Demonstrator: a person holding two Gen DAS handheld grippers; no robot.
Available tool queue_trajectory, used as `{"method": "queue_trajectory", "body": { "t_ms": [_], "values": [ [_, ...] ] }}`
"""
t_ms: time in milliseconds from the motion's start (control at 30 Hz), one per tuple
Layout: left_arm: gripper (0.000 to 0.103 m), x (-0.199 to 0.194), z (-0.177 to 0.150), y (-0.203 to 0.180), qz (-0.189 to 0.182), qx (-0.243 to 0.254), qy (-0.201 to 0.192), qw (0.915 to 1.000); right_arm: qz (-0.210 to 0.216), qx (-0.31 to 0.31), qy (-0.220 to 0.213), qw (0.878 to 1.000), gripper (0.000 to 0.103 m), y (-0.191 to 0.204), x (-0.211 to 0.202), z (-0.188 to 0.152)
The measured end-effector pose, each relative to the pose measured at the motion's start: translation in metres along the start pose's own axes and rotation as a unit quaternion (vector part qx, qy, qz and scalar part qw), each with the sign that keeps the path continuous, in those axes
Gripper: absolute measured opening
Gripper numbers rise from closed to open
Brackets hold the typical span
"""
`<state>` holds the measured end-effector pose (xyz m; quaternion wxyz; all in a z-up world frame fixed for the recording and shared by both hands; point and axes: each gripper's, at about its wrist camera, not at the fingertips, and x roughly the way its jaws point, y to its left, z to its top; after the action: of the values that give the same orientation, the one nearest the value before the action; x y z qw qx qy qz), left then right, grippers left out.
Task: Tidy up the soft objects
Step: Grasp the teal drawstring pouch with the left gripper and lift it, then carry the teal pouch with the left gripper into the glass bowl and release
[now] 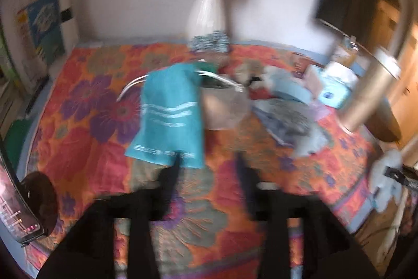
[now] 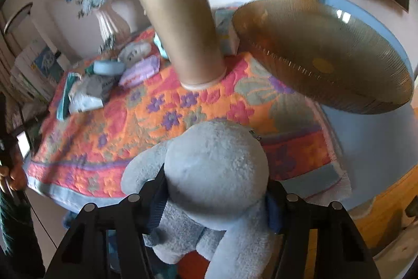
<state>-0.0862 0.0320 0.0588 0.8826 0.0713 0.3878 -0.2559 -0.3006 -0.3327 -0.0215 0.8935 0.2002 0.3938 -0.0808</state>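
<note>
A teal towel (image 1: 169,111) with pale stripes hangs over the white wire rim of a basket (image 1: 222,80) in the middle of the floral quilt (image 1: 86,148). My left gripper (image 1: 209,160) stands open just in front of it. Its left fingertip (image 1: 176,161) is at the towel's lower edge, and only quilt shows between the fingers. In the right wrist view my right gripper (image 2: 214,196) is shut on a pale blue plush toy (image 2: 216,166), pads at its neck, above the quilt's near edge. The same plush toy (image 1: 386,171) shows at the far right of the blurred left wrist view.
A white vase (image 1: 206,15) of blue flowers stands at the back. A gold lamp post (image 2: 177,22) and its ribbed shade (image 2: 326,56) stand over the quilt. A grey cloth (image 2: 96,88), a lilac pouch (image 2: 141,72) and a blue ring cushion (image 2: 108,67) lie in a heap.
</note>
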Motion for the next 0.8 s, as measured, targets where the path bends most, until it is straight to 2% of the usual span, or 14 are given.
{"method": "queue_trajectory", "body": {
  "t_ms": [33, 67, 133, 200, 267, 300, 333, 367, 433, 500, 533, 567, 633, 800],
  "values": [
    [0.091, 0.004, 0.004, 0.005, 0.01, -0.01, -0.004, 0.9999, -0.004, -0.001, -0.004, 1.0, 0.06, 0.001, -0.003, 0.001],
    [0.096, 0.007, 0.006, 0.007, 0.019, -0.011, -0.016, 0.9996, -0.007, -0.005, -0.01, 1.0, 0.06, 0.004, -0.007, 0.004],
    [0.097, 0.015, 0.013, 0.008, 0.033, -0.002, -0.021, 0.9992, -0.004, -0.009, -0.019, 1.0, 0.06, 0.006, -0.014, 0.006],
    [0.097, 0.033, 0.022, 0.005, 0.047, 0.01, 0.0, 0.9988, -0.002, -0.013, -0.024, 1.0, 0.06, 0.011, -0.019, 0.008],
    [0.097, 0.058, 0.028, 0.007, 0.096, 0.02, 0.028, 0.9947, 0.003, -0.019, -0.027, 0.999, 0.06, 0.016, -0.023, 0.009],
    [0.092, 0.067, 0.029, 0.009, 0.114, 0.022, 0.042, 0.9924, 0.004, -0.021, -0.027, 0.999, 0.06, 0.018, -0.023, 0.009],
    [0.073, 0.08, 0.027, 0.013, 0.127, 0.021, 0.062, 0.9897, 0.005, -0.022, -0.026, 0.999, 0.06, 0.02, -0.024, 0.009],
    [0.071, 0.085, 0.024, 0.016, 0.13, 0.018, 0.069, 0.9889, 0.003, -0.025, -0.025, 0.999, 0.06, 0.021, -0.024, 0.008],
    [0.037, 0.082, 0.022, 0.027, 0.109, -0.005, 0.051, 0.9928, 0.0, -0.026, -0.024, 0.999, 0.06, 0.023, -0.025, 0.008],
    [0.015, 0.075, 0.022, 0.035, 0.118, -0.01, 0.043, 0.992, 0.004, -0.019, -0.026, 0.999, 0.06, 0.022, -0.027, 0.009],
    [0.01, 0.072, 0.022, 0.039, 0.113, -0.018, 0.04, 0.9926, 0.008, -0.015, -0.028, 0.999, 0.06, 0.021, -0.029, 0.009],
    [0.009, 0.065, 0.022, 0.045, 0.091, -0.041, 0.033, 0.9944, 0.015, -0.008, -0.031, 0.999, 0.06, 0.022, -0.031, 0.011],
    [0.009, 0.053, 0.021, 0.052, 0.075, -0.065, 0.014, 0.9949, 0.022, -0.002, -0.04, 0.999, 0.06, 0.024, -0.036, 0.013],
    [0.009, 0.027, 0.018, 0.041, 0.041, -0.073, -0.025, 0.9962, 0.032, 0.001, -0.072, 0.997, 0.06, 0.038, -0.056, 0.024]
  ]
}}
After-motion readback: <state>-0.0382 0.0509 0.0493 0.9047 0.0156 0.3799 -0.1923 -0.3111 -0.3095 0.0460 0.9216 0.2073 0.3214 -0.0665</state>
